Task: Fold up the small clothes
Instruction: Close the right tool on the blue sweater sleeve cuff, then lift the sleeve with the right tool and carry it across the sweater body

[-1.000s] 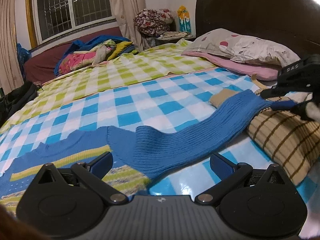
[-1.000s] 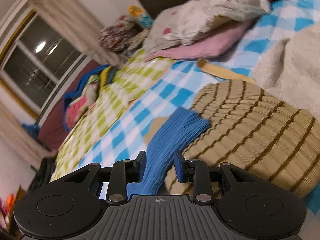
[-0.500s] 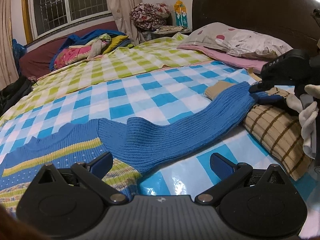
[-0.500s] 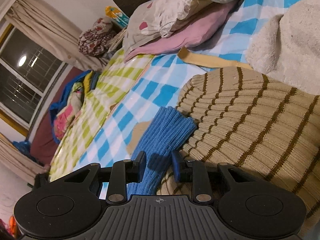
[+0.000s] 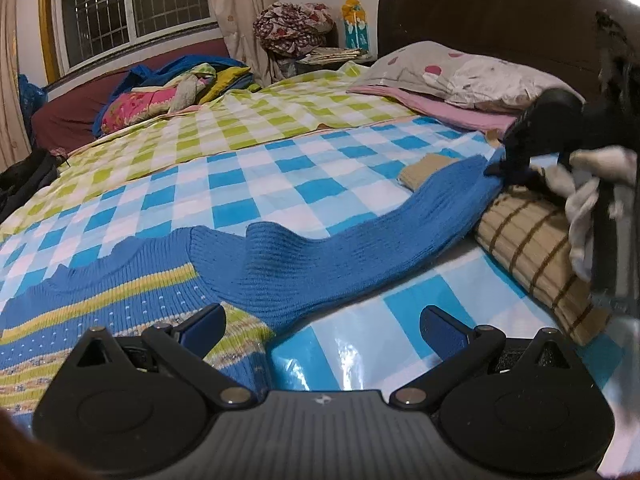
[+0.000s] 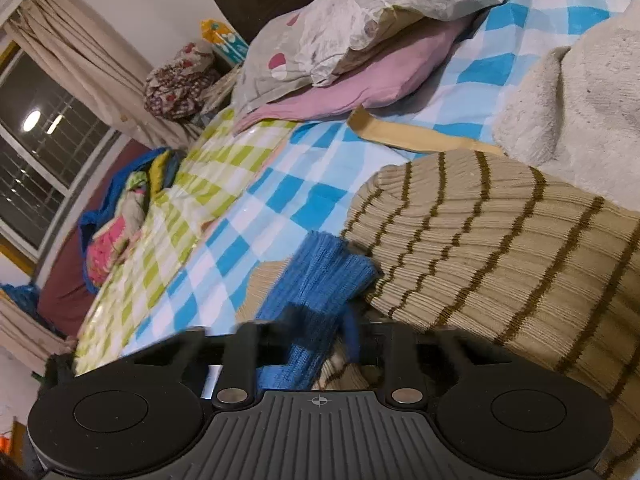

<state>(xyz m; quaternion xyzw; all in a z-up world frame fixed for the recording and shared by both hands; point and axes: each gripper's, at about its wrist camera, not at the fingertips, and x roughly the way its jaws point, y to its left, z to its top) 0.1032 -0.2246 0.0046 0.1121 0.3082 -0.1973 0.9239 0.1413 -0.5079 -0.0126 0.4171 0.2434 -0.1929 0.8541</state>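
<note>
A blue knit sweater [image 5: 120, 296] with yellow-green stripes lies flat on the checked bed sheet [image 5: 280, 168]. Its long blue sleeve [image 5: 352, 248] stretches to the right. My left gripper [image 5: 320, 324] is open and empty, low over the sweater's hem. My right gripper [image 6: 320, 324] is closed around the sleeve's cuff [image 6: 324, 276], beside a tan striped sweater [image 6: 500, 248]; its fingers are motion-blurred. In the left wrist view the right gripper [image 5: 520, 160] shows at the sleeve's far end.
The tan striped sweater [image 5: 536, 256] lies at the right. A cream fleece garment [image 6: 580, 96] sits behind it. Pillows [image 5: 460, 76] lean at the dark headboard [image 5: 500, 12]. A pile of colourful clothes [image 5: 168, 92] lies at the far side under the window.
My right gripper has closed in on the sleeve cuff and grips it. The left gripper has drifted slightly back and stays open.
</note>
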